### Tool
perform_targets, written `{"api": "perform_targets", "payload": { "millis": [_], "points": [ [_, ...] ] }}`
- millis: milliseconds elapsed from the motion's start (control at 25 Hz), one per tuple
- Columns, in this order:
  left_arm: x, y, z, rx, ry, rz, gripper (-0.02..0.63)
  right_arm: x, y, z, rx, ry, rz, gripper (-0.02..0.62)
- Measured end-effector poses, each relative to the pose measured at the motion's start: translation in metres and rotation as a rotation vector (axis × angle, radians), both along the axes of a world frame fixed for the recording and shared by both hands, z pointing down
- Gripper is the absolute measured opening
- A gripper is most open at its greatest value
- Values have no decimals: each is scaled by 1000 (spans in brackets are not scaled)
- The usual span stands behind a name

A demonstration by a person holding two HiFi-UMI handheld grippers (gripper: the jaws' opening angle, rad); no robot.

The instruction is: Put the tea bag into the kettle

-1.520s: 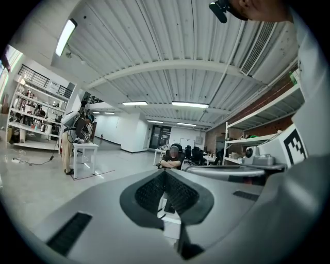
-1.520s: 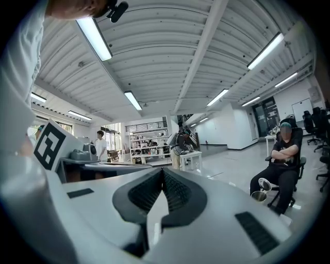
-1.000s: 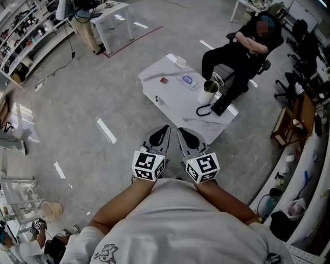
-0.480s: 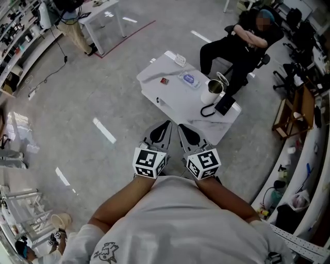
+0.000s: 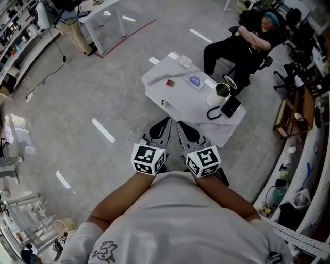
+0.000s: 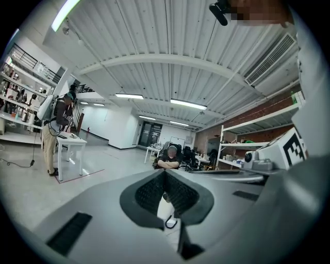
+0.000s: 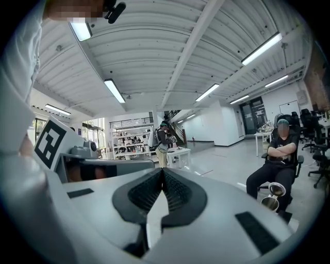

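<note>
A small red tea bag (image 5: 169, 82) lies on the white low table (image 5: 180, 100), toward its far left part. The steel kettle (image 5: 219, 94) stands at the table's right end with its lid tipped open; it also shows as the kettle (image 7: 271, 196) low at the right in the right gripper view. My left gripper (image 5: 164, 125) and right gripper (image 5: 181, 128) are held side by side close to my chest, short of the table's near edge. Both are shut with nothing between the pads, as the left gripper (image 6: 165, 171) and right gripper (image 7: 163, 170) show in their own views.
A blue packet (image 5: 195, 80) and a small white box (image 5: 185, 62) lie on the table, a black base with cable (image 5: 229, 106) beside the kettle. A person sits in a chair (image 5: 242, 46) right behind the table. Another person stands at a white desk (image 5: 103, 15) far left.
The head view has shifted a little, so the table sits slightly further right in the picture. Both grippers stay side by side and shut.
</note>
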State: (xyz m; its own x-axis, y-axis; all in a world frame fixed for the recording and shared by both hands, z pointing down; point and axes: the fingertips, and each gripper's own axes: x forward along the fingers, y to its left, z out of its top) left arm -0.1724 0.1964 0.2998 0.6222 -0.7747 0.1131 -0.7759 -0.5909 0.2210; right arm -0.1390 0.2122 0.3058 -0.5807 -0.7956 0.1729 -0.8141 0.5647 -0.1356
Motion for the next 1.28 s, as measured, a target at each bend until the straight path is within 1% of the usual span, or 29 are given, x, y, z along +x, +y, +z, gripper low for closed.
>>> {"api": "perform_targets", "payload": {
  "millis": [240,400,560,720,800,1000,1160,1280],
  "points": [
    [-16,-19,7,-19,1,-10,8,-12,-20,4,-8,-7,-1,9],
    [-21,-36,2,2,-9,-24,8,-15,-41,1,3,-15,-14,9],
    [-26,-55,0,10,-24,-45,8,-23,-64,-1,12,-25,-51,9],
    [-28,-81,3,-8,-21,-74,8,-29,-88,-6,31,-20,-99,9],
    [-23,-96,6,-17,-15,-82,8,-24,-103,-3,28,-20,-111,9],
    [2,-144,4,-16,-2,-100,8,5,-152,-7,32,-18,-116,9],
    [30,-181,2,-33,4,-111,8,33,-189,-11,26,-25,-135,9],
    [55,-206,0,-30,-1,-116,8,56,-218,-11,11,-36,-149,9]
  ]
}}
